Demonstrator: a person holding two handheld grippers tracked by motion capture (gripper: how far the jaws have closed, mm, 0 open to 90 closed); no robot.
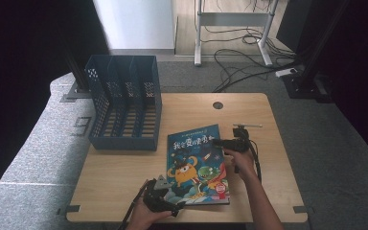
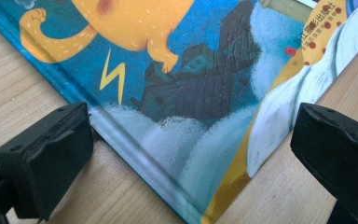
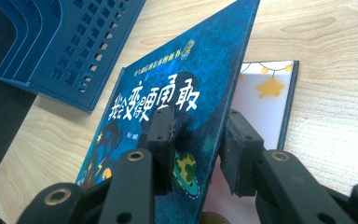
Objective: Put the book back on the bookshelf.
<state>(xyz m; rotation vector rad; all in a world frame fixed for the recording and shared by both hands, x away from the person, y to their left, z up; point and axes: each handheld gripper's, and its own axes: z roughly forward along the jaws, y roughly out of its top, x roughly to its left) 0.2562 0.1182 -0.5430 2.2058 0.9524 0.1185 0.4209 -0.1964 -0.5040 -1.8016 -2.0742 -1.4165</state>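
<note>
Now | right tool point(image 3: 196, 149) pinching book point(image 3: 186, 79) cover | lifted open

Left gripper point(image 2: 191, 154): black, blocky ribbed pads, grey three-cornered plate. Right gripper point(image 3: 196, 144): black, linked arms (round metal rivets), black trailing cable.

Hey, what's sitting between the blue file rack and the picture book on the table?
Nothing: in the high view, only a strip of bare wooden table separates the blue file rack from the picture book. The right gripper view shows the same bare wood.
</note>
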